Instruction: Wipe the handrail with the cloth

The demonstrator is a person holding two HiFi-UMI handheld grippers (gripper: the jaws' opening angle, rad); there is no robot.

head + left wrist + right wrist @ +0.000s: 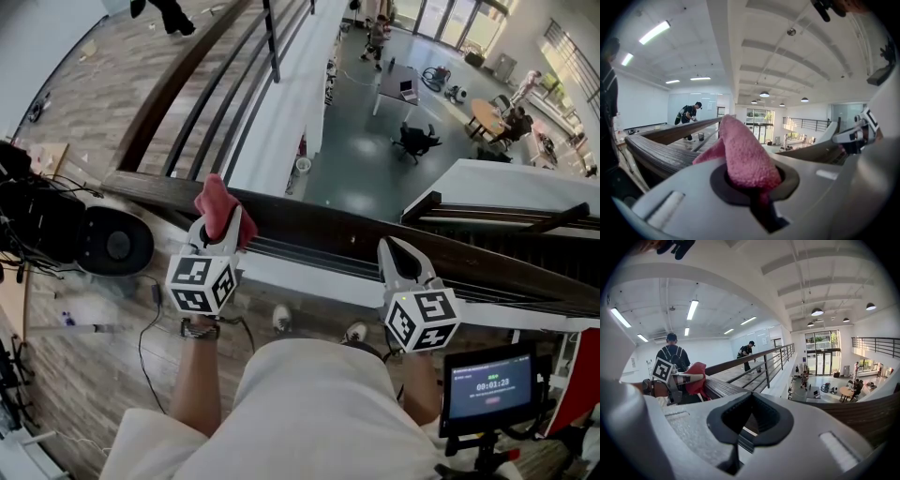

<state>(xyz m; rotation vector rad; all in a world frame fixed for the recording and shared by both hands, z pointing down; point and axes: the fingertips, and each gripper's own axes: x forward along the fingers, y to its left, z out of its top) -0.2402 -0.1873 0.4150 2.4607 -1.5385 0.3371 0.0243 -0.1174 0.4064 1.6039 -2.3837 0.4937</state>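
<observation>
Head view recorded the left tool [219, 225] clamped on a pink terry cloth [217, 201]. The cloth was bunched beyond the jaw tips and lay over the top of the dark wooden handrail [319, 228]. Left gripper view confirmed the grip: the jaws stood together and the cloth [746, 157] filled the hollow between their pads, rising in a folded peak. The handrail [661, 152] ran off to the left behind it.

The right tool [393, 249] was positioned further along the same rail, well apart from the left one, with its tips over the rail's near edge. Contact with the wood could not be confirmed. Right gripper view showed the right tool [750, 425] drawn together and holding nothing, with only the handrail [723, 389] visible through the pad hollow. The cloth [696, 378] appeared at left against the rail.

A small lit screen [489, 385] stood at the person's right side.
</observation>
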